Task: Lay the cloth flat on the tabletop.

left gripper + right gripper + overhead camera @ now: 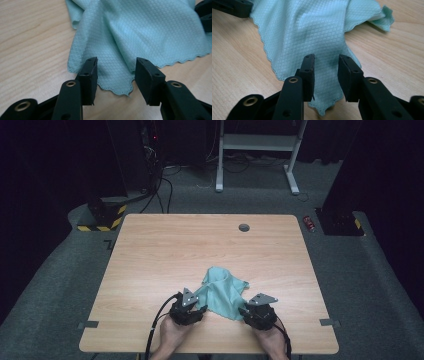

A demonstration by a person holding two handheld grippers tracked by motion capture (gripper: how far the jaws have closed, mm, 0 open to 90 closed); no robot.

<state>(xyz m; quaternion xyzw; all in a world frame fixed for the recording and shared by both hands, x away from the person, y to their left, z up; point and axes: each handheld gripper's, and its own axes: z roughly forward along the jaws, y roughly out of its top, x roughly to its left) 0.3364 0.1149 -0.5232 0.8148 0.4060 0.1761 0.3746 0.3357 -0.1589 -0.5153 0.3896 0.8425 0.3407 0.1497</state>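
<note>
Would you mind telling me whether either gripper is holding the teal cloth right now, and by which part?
Nothing is held. The left gripper and right gripper each stand open over a near corner of the teal cloth, pads apart from it.

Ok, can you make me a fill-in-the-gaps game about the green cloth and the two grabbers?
1. The cloth lies on a table made of ____.
2. A corner of the cloth sits between the left gripper jaws, which are ____, not pinching it.
3. The jaws of the right gripper are coloured ____.
4. The cloth's edge is ____, not straight.

Missing words: wood; open; black; wavy
</note>
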